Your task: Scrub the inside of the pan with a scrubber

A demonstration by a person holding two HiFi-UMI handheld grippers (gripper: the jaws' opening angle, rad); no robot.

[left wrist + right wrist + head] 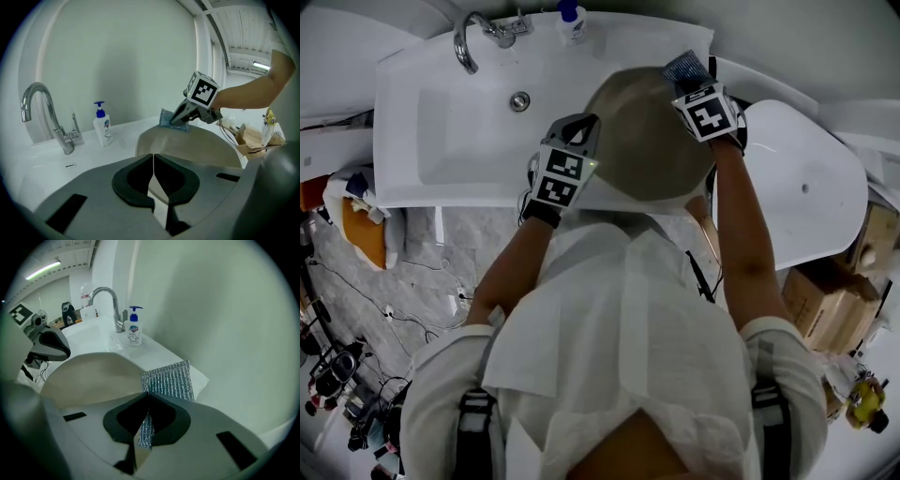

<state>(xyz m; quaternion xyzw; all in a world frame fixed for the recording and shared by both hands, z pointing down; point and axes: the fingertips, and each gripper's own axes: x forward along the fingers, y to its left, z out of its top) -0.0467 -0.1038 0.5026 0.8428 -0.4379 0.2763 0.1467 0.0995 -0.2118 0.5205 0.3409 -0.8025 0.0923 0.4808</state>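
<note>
We see the left claw (153, 164) pressed together on the near rim of the beige pan (197, 145), which stretches ahead of it. The right claw (146, 401) pinches a blue mesh scrubber (171, 380). The scrubber's free end sticks out beyond the claw's tips, at the pan's opposite rim. Ahead of both claws stand a soap bottle (134, 331) and a faucet (105, 298).

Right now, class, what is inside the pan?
The pan shows a bare beige inside. The scrubber, pinched by the right gripper, sits at its far rim. The left gripper covers the near part.
</note>
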